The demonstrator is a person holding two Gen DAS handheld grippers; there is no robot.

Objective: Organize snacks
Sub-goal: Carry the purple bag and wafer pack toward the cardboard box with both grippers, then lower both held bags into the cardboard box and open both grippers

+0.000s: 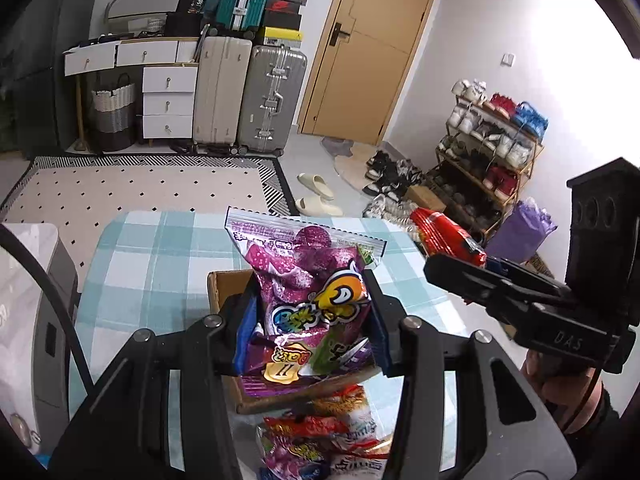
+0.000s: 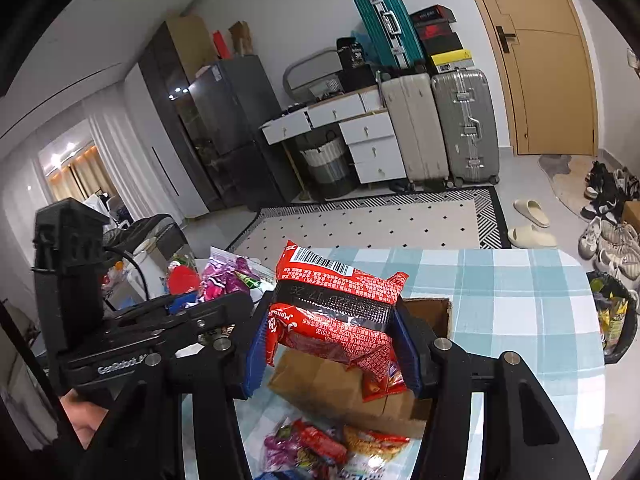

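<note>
My left gripper (image 1: 308,332) is shut on a purple snack bag (image 1: 308,280) and holds it above an open cardboard box (image 1: 218,288) on the checked tablecloth (image 1: 160,256). My right gripper (image 2: 332,340) is shut on a red snack packet (image 2: 336,304) and holds it above the same cardboard box (image 2: 328,392). The right gripper also shows in the left wrist view (image 1: 480,280) with the red packet (image 1: 444,232). The left gripper shows at the left of the right wrist view (image 2: 192,308) with the purple bag (image 2: 228,274). Several loose snack packets (image 1: 316,436) (image 2: 332,448) lie on the table in front of the box.
A black bin (image 2: 614,316) stands at the table's right edge. A white appliance (image 1: 28,320) stands to the table's left. Beyond the table are a dotted rug (image 1: 140,192), suitcases (image 1: 272,100), a shoe rack (image 1: 488,152) and slippers (image 1: 316,192).
</note>
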